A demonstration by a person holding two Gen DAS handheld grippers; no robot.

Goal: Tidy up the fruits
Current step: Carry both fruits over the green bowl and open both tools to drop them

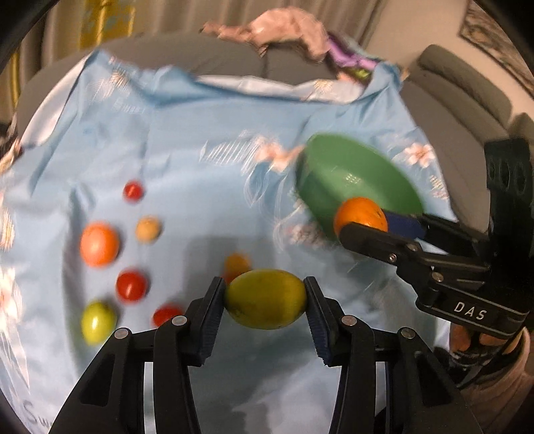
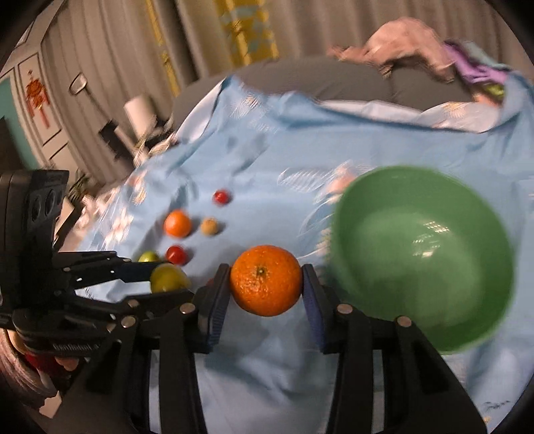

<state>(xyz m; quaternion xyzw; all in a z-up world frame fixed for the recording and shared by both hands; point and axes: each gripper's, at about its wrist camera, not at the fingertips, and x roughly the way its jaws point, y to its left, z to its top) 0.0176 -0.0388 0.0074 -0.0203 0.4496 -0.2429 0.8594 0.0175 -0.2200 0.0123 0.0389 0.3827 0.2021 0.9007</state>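
Note:
In the left wrist view my left gripper (image 1: 265, 293) is shut on a yellow-green oval fruit (image 1: 266, 300), held above the light blue cloth (image 1: 200, 140). My right gripper (image 2: 266, 278) is shut on an orange (image 2: 266, 280), held just left of a green bowl (image 2: 424, 257). From the left wrist, the right gripper (image 1: 370, 223) and its orange (image 1: 358, 213) are in front of the bowl's (image 1: 357, 173) near rim. The right wrist view shows the left gripper (image 2: 163, 278) at the left with its yellow fruit (image 2: 168, 277). Both views are blurred.
Several loose fruits lie on the cloth at the left: an orange (image 1: 99, 244), a tan ball (image 1: 148, 228), red tomatoes (image 1: 131, 285), a yellow-green fruit (image 1: 97, 322). Crumpled pink fabric (image 1: 287, 30) lies on the grey sofa (image 1: 217, 56) behind. A sofa arm (image 1: 460, 96) is at the right.

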